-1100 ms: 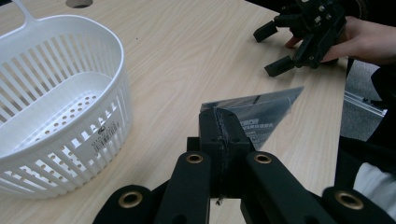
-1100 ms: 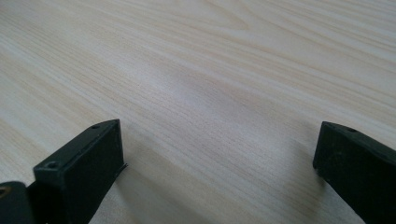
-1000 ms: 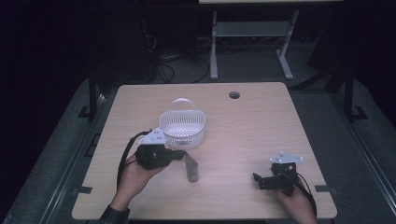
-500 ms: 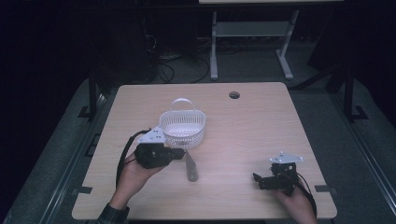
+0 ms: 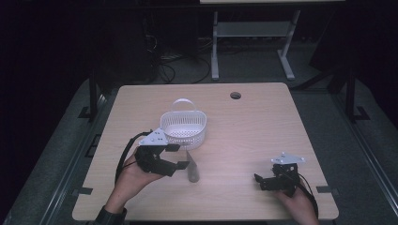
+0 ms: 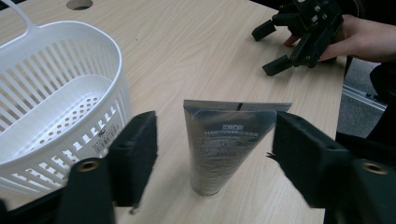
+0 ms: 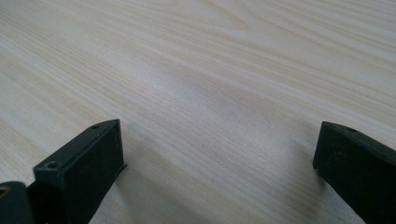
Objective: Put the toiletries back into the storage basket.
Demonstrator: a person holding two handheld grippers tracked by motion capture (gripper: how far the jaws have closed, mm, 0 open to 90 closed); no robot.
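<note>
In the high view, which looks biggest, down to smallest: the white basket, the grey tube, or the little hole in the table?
1. White basket, clearly the largest.
2. Grey tube, lying flat, long but narrow.
3. Hole, smallest, though it sits farther from the camera.

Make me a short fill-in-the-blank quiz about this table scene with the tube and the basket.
1. The silver tube lies between the open fingers of the ____ gripper.
2. The basket beside it is ____ in colour.
3. Nothing lies inside the ____.
4. The right gripper rests on the table with its fingers ____.

Missing words: left; white; basket; open
</note>
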